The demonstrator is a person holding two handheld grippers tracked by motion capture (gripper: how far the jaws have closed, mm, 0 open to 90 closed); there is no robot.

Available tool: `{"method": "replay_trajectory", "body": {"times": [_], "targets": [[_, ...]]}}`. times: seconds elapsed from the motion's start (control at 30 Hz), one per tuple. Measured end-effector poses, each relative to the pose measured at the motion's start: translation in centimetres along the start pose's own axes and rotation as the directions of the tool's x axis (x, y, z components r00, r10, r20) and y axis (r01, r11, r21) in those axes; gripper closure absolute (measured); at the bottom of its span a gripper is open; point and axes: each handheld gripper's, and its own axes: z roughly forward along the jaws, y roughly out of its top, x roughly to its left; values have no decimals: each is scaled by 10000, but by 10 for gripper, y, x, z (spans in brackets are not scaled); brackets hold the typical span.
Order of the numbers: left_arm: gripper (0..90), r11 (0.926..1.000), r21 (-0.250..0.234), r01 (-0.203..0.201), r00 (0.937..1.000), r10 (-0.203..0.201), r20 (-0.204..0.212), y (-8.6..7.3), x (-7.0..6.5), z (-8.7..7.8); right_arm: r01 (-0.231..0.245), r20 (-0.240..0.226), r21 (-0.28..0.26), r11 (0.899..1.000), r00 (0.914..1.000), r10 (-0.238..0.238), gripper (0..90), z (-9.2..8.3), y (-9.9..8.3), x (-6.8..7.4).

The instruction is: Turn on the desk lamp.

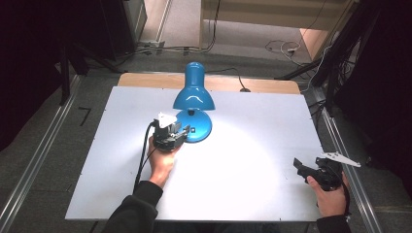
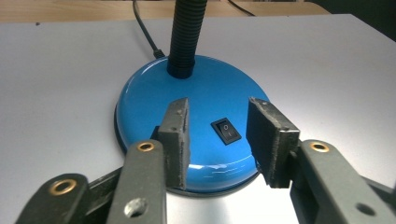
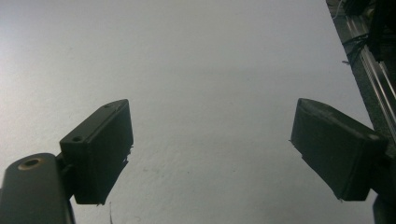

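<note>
Left gripper (image 2: 218,140), jaws spread, straddles rocker switch (image 2: 226,130) on lamp base (image 2: 140,93); right gripper (image 1: 306,170), spread, sits well apart.

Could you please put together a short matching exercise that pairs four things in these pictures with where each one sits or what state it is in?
Things:
1. lamp shade
2. rocker switch
3. left claw
4. right claw

Places or states:
A. open above bare table, near its right edge
B. set into the top of the blue lamp base
C. open, its jaws standing either side of the switch without touching it
D. blue, tipped down and throwing light on the table

Right pairs: 1-D, 2-B, 3-C, 4-A
</note>
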Motion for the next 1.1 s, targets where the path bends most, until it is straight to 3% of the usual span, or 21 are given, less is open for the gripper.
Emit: {"method": "replay_trajectory", "body": {"times": [0.17,0.33,0.8,1.1], "targets": [[460,9998,126,134,9999,-134,17,-4,5,-6,22,29,-8,10000,10000,-22,117,0,0,0],[402,9997,173,196,9997,-198,109,-9,10,-13,5,52,5,10000,10000,-5,117,0,0,0],[344,9996,197,185,9998,-187,58,-24,26,-34,11,36,8,10000,10000,-11,117,-1,0,1],[321,9997,-27,237,9996,-238,-146,-25,29,-43,-26,21,-8,10000,10000,26,117,-1,0,0]]}}
